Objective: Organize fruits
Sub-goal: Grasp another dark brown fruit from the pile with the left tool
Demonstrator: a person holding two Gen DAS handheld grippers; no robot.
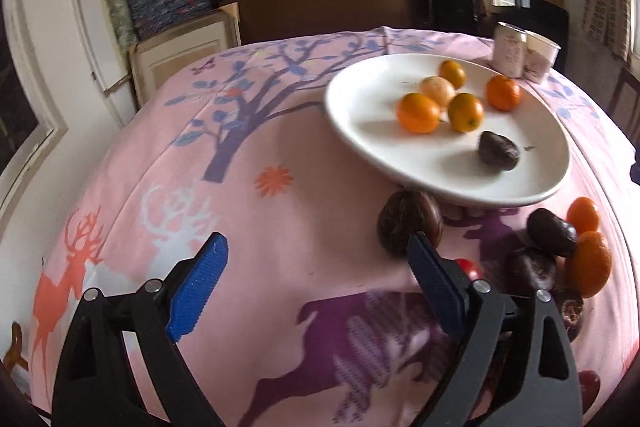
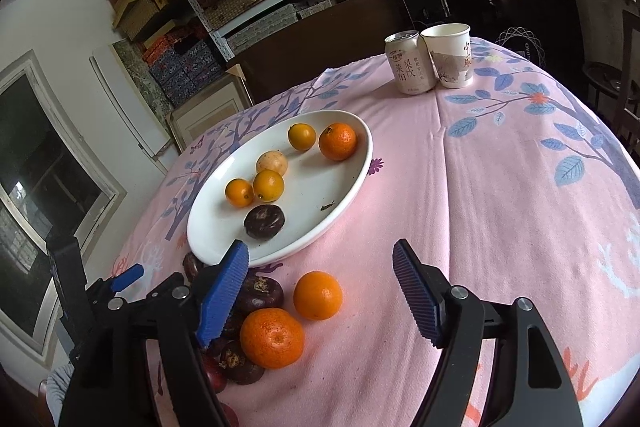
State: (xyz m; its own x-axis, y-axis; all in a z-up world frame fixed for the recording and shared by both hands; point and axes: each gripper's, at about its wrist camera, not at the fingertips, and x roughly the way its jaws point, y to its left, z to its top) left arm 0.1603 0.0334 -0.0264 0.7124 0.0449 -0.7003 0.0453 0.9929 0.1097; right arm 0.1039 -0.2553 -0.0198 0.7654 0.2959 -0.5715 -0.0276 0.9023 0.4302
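Right wrist view: the right gripper hangs over the pink-clothed bench with its blue fingers spread wide and nothing between the pads. Its left finger covers part of a loose pile of fruit near the bench's near edge, so the dark fruits there cannot be counted surely; at least four show. Two oranges lie beside them on the cloth, touching the pile. The white plate toward the left edge carries six fruits: four orange ones, one pale yellow fruit and one dark fruit. A drink can and a paper cup stand touching at the far edge.

Left wrist view is blurred. The left gripper is also spread wide and empty, a dark fruit just beyond its right finger, against the plate's near rim. A red thing is mostly hidden behind that finger.
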